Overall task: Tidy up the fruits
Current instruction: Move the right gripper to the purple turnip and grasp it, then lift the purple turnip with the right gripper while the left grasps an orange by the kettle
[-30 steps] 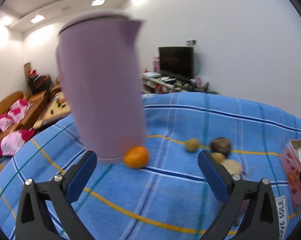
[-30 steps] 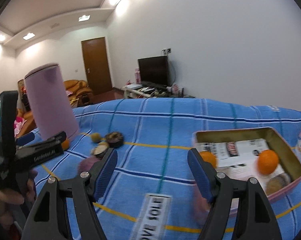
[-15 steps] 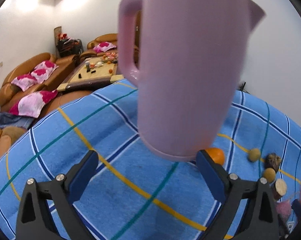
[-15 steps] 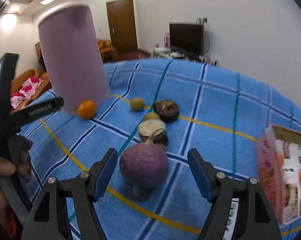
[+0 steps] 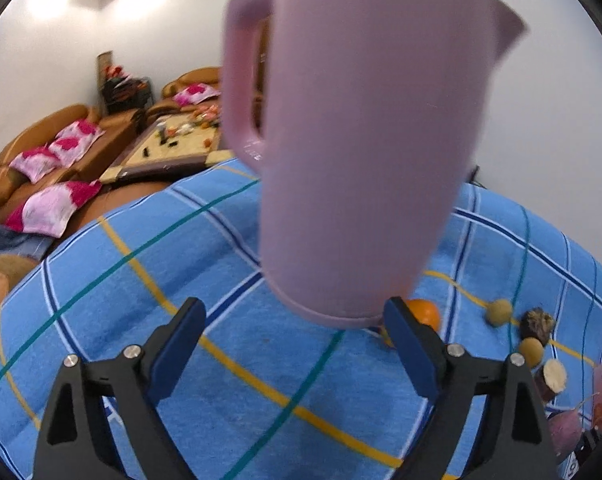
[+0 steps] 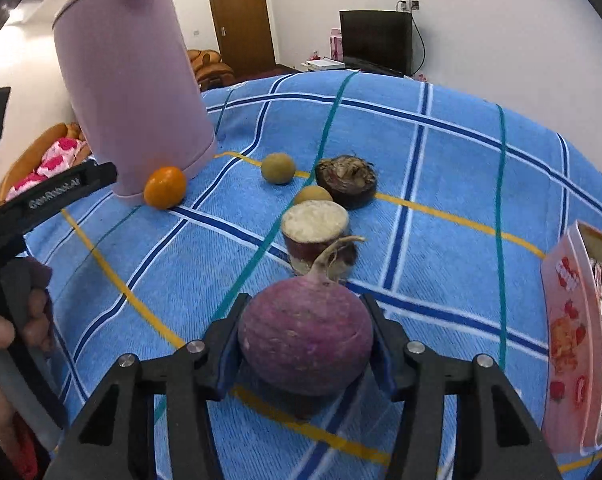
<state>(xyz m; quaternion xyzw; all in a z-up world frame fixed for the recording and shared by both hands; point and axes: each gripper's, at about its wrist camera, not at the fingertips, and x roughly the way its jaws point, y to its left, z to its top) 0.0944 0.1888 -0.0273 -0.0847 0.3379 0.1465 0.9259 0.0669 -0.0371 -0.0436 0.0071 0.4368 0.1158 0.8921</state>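
Orange (image 5: 421, 314) half behind pink jug (image 5: 365, 140)

Home living room, sofas (image 5: 41, 148), coffee table (image 5: 169, 148), television (image 6: 375, 40)

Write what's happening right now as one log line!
right gripper: closing on purple radish | left gripper: open, before pink jug | orange: beside jug

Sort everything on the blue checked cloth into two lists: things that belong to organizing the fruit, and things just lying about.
Belongs to the job:
- purple turnip, clamped in the right gripper
- orange
- two small yellow-green fruits
- pink box
- left gripper, open

Lying about:
- lilac jug
- cut root piece
- dark root piece
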